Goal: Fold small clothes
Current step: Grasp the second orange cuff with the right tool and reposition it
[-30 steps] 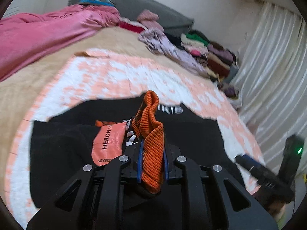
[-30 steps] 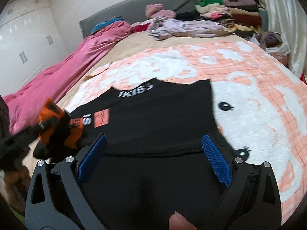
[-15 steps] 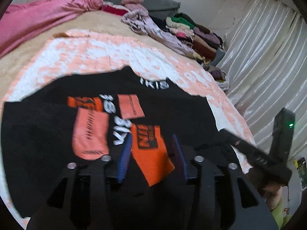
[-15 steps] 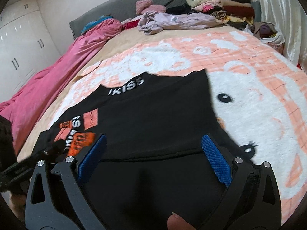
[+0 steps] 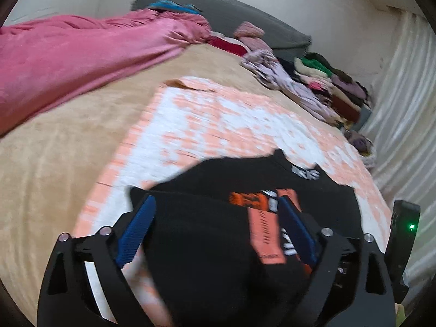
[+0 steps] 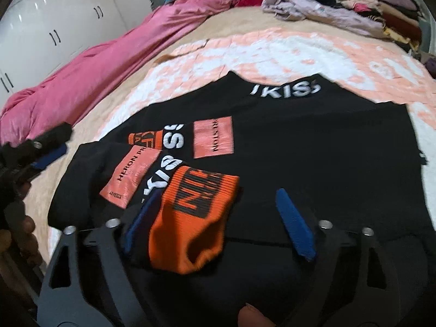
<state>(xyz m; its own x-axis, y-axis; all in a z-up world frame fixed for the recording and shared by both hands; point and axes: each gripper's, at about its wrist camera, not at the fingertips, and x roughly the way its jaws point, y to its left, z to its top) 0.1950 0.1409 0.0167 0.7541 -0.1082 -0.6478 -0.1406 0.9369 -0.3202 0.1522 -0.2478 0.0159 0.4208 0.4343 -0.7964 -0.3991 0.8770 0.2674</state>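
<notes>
**Sleeve laid across the black top, both grippers free**

You are working at a bed covered by a pink-and-white blanket [image 6: 272, 51]. A black top [image 6: 313, 150] is lying flat on that blanket near the bed's front edge, its white lettering toward the far side. One sleeve is lying folded inward, so its orange cuff [image 6: 190, 218] is resting on the garment's body beside the salmon patches [image 6: 130, 177], probably as the first fold.

Your left gripper [image 5: 215, 229] is hanging over the top's left part with its jaws wide apart; they have just been opening, and nothing is pinched between them, only flat cloth below. Your right gripper [image 6: 218, 223] is pointing down at the cuff with its jaws partly apart; they have just been closing. The cuff is lying between the blue pads [image 6: 294, 223], close to the left one, but the pads are not pressing on it, so you are holding nothing there.

For room to move: open blanket is stretching beyond the top toward the far edge. A pink quilt [image 6: 103, 62] is running along the left edge, and a clothes pile [image 6: 368, 2] is sitting at the far right corner, both well apart from the top. The front edge is close, so folding away from you looks easier.
</notes>
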